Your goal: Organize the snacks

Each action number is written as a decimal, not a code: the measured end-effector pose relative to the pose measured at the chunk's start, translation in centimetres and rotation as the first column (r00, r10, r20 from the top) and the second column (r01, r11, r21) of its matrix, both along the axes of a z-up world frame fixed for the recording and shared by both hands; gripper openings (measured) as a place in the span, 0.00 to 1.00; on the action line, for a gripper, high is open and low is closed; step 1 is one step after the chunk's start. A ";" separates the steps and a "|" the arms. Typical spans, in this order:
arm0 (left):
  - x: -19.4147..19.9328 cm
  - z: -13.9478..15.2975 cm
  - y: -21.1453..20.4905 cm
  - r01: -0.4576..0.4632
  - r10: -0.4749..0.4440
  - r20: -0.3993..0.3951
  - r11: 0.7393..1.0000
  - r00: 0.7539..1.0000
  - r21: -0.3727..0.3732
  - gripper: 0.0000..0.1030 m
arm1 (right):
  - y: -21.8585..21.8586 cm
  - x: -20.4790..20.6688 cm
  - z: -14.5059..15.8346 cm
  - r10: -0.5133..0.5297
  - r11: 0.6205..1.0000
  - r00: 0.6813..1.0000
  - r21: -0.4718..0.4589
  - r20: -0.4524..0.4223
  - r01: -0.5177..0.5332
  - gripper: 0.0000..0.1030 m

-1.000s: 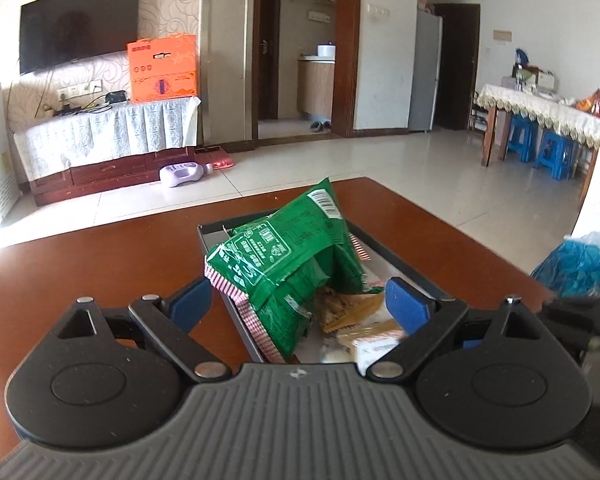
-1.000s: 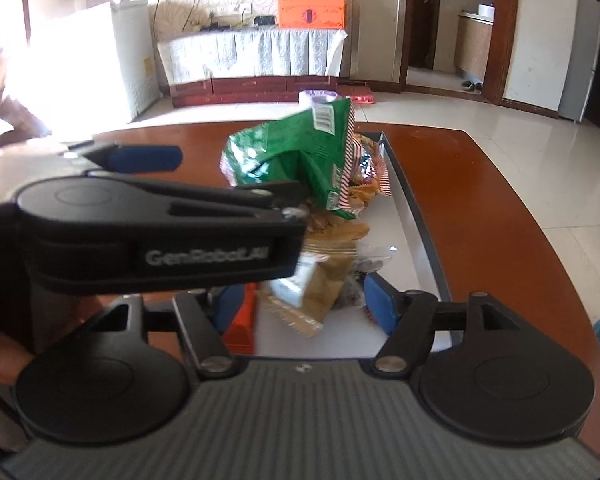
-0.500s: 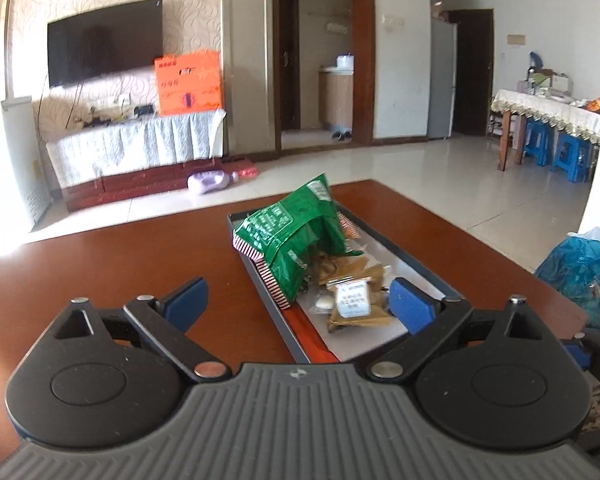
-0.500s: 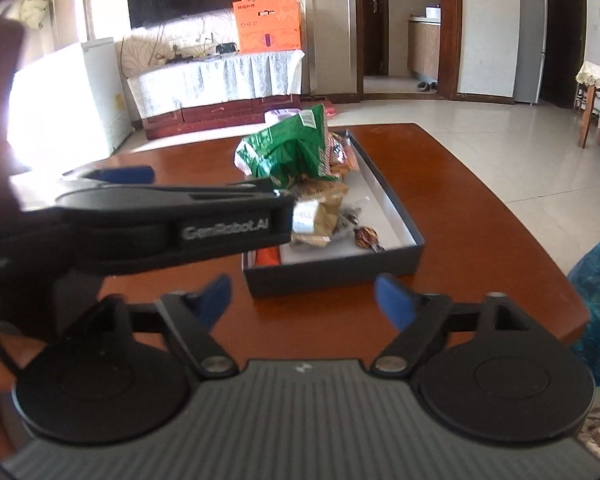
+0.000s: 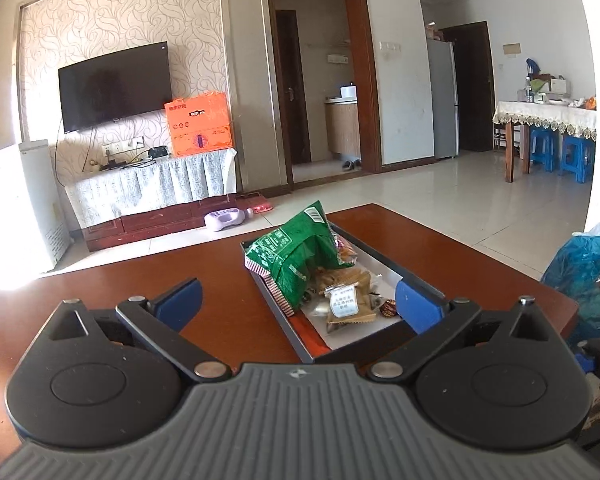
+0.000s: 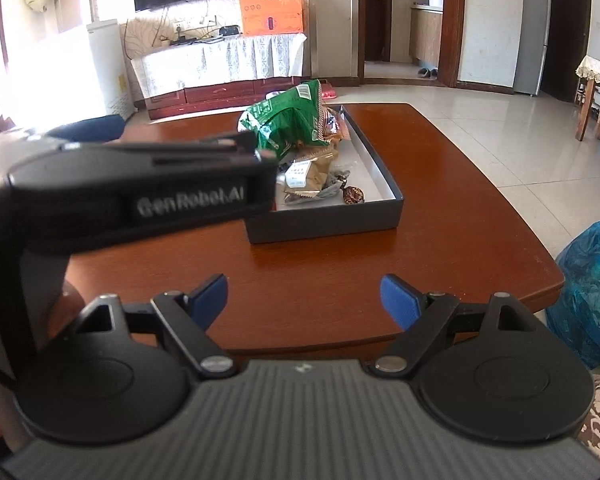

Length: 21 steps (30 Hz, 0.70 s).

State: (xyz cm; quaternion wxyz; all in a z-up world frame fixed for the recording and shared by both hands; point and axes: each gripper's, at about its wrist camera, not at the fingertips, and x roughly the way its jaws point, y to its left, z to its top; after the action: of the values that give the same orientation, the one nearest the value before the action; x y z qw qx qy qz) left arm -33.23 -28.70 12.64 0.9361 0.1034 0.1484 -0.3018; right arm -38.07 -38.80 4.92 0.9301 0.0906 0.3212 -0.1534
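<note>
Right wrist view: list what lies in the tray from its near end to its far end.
Round brown candy → tan packet with the white label → green snack bag, all inside the dark tray.

In the right wrist view the left gripper (image 6: 260, 152), close and blurred, covers the tray's (image 6: 324, 220) near left corner and the snacks lying there; its lettering is soft. In the left wrist view the tray's near end is hidden behind the gripper body. The green bag (image 5: 296, 256) covers whatever lies under it at the far left of the tray. Print on the tan packet (image 5: 342, 300) is too small to read. The blue bag (image 5: 584, 268) on the right is cut by the picture's edge in both views. The table's (image 5: 100, 288) left side washes out in glare.
</note>
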 end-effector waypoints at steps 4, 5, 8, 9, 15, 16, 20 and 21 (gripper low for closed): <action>-0.7 0.3 0.4 -0.008 0.008 -0.024 1.000 1.000 -0.003 1.00 | 0.3 -0.2 0.1 0.015 1.000 1.000 -0.003 -0.004 -0.015 0.83; -0.8 0.3 0.4 -0.004 0.004 -0.032 1.000 0.999 0.007 1.00 | 0.4 -0.2 0.1 0.019 1.000 1.000 -0.005 -0.005 -0.019 0.83; -0.6 0.0 0.6 0.038 -0.037 -0.105 0.999 0.994 0.009 1.00 | 0.7 -0.3 -0.2 0.025 1.000 1.000 -0.012 -0.013 -0.025 0.83; -0.6 -0.1 0.6 0.055 -0.053 -0.131 0.998 0.990 0.009 1.00 | 0.6 -0.1 -0.3 0.026 1.000 1.000 -0.012 -0.018 -0.026 0.83; -0.8 -0.3 0.1 0.058 -0.057 -0.151 0.998 0.987 0.002 1.00 | 0.5 0.0 -0.9 0.027 1.000 0.999 -0.008 -0.037 -0.027 0.83; -0.8 -0.4 -0.1 0.055 -0.054 -0.149 0.998 0.987 0.003 1.00 | 0.5 0.0 -0.9 0.026 1.000 0.999 -0.006 -0.037 -0.027 0.83; -1.1 -0.3 -0.1 0.049 -0.051 -0.125 0.999 0.991 -0.014 1.00 | 0.3 0.1 -0.9 0.023 1.000 0.999 0.000 -0.034 -0.023 0.83; -1.2 -0.3 0.0 0.041 -0.043 -0.119 0.999 0.992 -0.023 1.00 | 0.2 0.0 -0.9 0.024 1.000 0.999 0.001 -0.033 -0.024 0.83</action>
State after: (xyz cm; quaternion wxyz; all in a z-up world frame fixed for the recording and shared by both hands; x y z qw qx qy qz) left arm -34.38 -28.71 12.36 0.9200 0.0785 0.1989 -0.3285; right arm -38.03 -38.57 4.01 0.9264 0.0843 0.3377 -0.1438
